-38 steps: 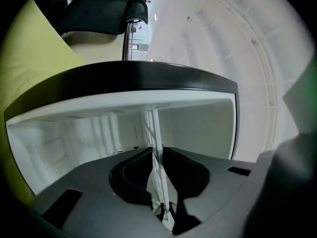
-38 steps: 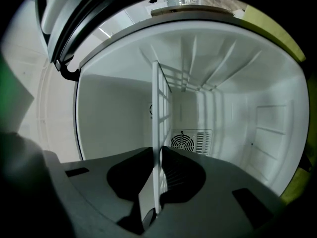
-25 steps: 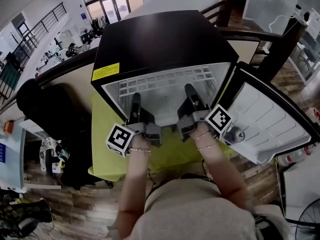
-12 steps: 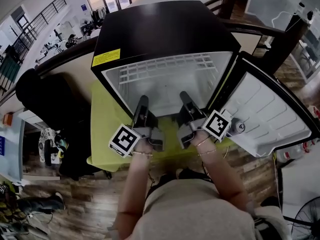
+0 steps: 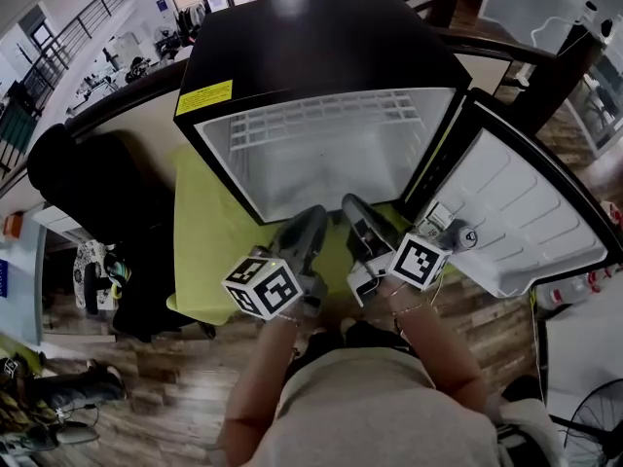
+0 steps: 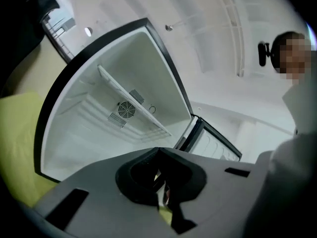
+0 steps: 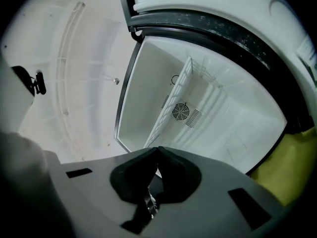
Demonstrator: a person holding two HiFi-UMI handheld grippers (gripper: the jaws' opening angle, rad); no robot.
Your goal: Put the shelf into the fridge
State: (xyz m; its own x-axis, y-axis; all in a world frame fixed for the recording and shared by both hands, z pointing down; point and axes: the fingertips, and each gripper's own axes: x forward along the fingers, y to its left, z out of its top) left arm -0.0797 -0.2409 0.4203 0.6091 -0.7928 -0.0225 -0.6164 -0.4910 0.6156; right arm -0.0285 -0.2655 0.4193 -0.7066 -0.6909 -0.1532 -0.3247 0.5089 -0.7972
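The black fridge (image 5: 321,56) stands open on a table, its door (image 5: 516,222) swung out to the right. The white wire shelf (image 5: 321,125) sits across the upper part of the white interior; it also shows as a thin grid, the shelf (image 6: 131,105) and the shelf (image 7: 171,108), in the two gripper views. My left gripper (image 5: 310,224) and right gripper (image 5: 352,207) hover outside, just in front of the fridge opening, apart from the shelf. The left gripper (image 6: 158,150) has its jaws closed tip to tip on nothing. So does the right gripper (image 7: 158,150).
A yellow-green cloth (image 5: 209,241) covers the table under the fridge. A can (image 5: 459,235) sits in the door's lower rack. A dark chair with bags (image 5: 88,202) stands at the left. Wooden floor lies below, and a dark railing runs behind.
Both grippers have drawn back out of the fridge interior toward me and now sit in front of the opening. The shelf stays in place inside.
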